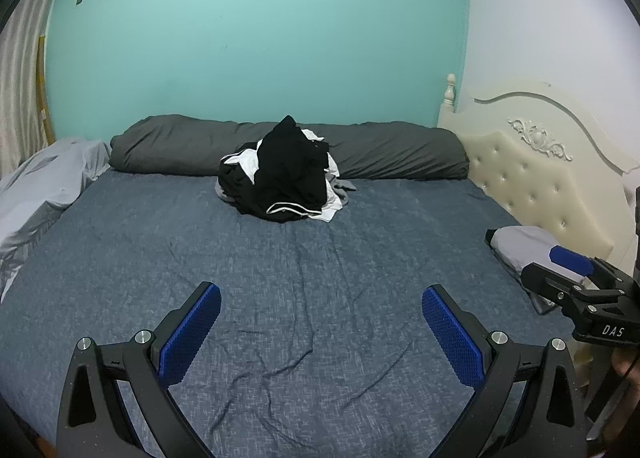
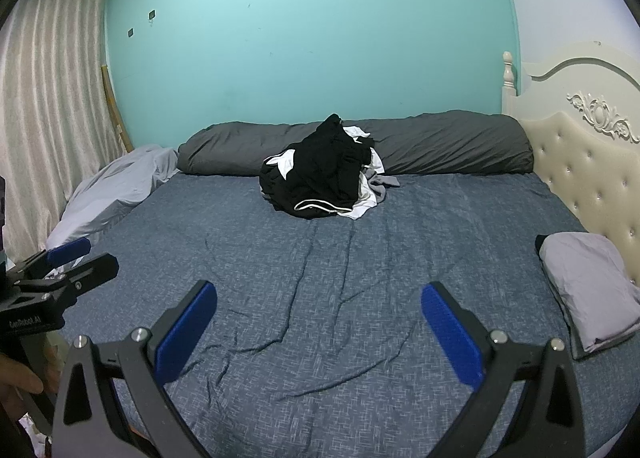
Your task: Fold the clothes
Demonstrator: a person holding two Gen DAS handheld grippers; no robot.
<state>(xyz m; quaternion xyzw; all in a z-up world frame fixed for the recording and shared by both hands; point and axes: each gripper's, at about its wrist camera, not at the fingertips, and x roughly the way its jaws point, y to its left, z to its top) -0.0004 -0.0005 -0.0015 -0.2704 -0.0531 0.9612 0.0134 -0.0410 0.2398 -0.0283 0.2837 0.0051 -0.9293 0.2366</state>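
Note:
A heap of black, white and grey clothes [image 1: 286, 174] [image 2: 324, 178] lies at the far middle of the blue bed [image 1: 320, 278] [image 2: 340, 278], against a long dark grey bolster [image 1: 168, 146] [image 2: 452, 142]. My left gripper [image 1: 320, 298] hovers open over the near bed, nothing between its blue pads, well short of the heap. My right gripper [image 2: 318, 298] is open too, nothing in it, equally far from the heap. Each gripper also shows at the edge of the other's view: right gripper [image 1: 576, 278], left gripper [image 2: 72, 258].
A folded light grey garment [image 1: 520, 250] [image 2: 588, 286] lies at the bed's right edge by the cream tufted headboard [image 1: 540, 186] [image 2: 592, 178]. A pale grey crumpled sheet [image 1: 36, 194] [image 2: 116, 186] sits at the left. Curtains [image 2: 52, 118] hang beyond; a turquoise wall stands behind.

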